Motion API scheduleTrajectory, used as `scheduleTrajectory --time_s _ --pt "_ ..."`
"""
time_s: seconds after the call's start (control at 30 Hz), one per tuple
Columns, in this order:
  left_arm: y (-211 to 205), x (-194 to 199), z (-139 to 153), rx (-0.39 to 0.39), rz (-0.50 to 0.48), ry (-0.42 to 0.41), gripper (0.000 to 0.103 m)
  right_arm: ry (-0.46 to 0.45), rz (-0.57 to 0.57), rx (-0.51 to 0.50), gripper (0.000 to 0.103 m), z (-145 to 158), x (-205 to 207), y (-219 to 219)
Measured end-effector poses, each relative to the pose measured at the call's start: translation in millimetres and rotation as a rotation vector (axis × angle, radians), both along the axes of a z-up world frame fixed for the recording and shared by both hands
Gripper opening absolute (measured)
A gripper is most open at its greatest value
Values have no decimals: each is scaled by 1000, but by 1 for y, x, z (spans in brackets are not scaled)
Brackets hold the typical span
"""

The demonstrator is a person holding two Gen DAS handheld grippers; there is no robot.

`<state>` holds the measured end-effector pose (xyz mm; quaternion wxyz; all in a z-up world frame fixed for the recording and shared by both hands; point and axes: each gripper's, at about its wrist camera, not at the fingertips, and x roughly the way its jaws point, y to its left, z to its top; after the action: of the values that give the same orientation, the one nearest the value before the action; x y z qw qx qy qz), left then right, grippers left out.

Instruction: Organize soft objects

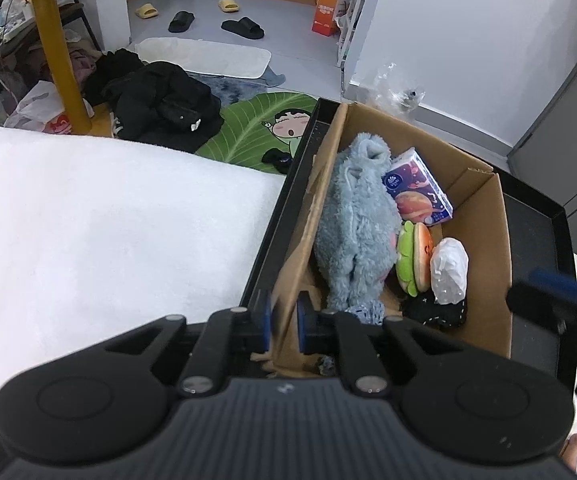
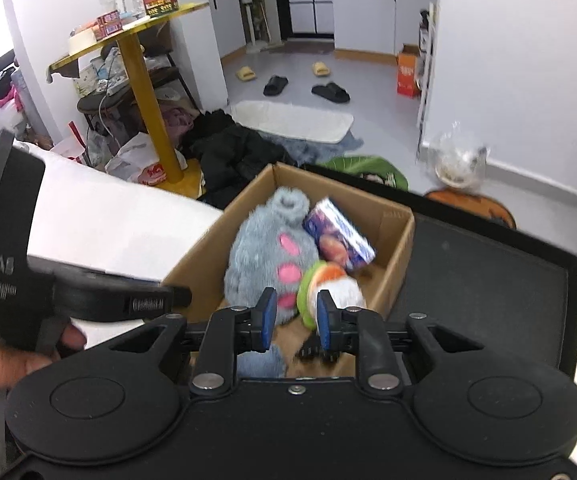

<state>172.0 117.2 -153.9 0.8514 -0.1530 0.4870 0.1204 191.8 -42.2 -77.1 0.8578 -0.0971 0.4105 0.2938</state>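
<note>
Left gripper [image 1: 283, 326] pinches near wall of cardboard box [image 1: 484, 216]. Right gripper [image 2: 295, 322] jaws narrowly parted, nothing held, above box. Inside box: blue plush [image 1: 352, 220], burger toy [image 1: 414, 258], tissue pack [image 1: 418, 190].

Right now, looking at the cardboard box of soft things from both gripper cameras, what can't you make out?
- Left wrist view: the brown cardboard box has its near end hidden by the left gripper, shut on the box wall.
- Left wrist view: the small black item under the white plastic-wrapped bundle is too dark to identify.
- Right wrist view: the right gripper covers the box's near contents; motion blur smears the burger-shaped plush.
</note>
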Motion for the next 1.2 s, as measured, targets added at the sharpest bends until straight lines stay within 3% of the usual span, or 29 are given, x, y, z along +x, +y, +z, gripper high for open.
scheduleTrajectory --time_s 0.13,0.37,0.53,0.87,1.13,1.2 --pt "-4 -2 10 9 -25 -15 15 35 -49 17 26 3 -5 -14" --pt "-12 -5 30 36 -57 -36 22 41 -149 48 47 13 -9 -40" --pt "-27 -11 51 43 -93 -80 44 10 -214 46 65 23 -12 -53" --pt "-54 -27 90 46 -122 -133 76 -30 -340 132 99 48 -25 -88" --pt "-63 -47 118 61 -118 -177 101 -23 -387 150 103 62 -37 -104" --pt "-67 -53 124 63 -125 -174 103 -22 -401 142 103 66 -41 -105"
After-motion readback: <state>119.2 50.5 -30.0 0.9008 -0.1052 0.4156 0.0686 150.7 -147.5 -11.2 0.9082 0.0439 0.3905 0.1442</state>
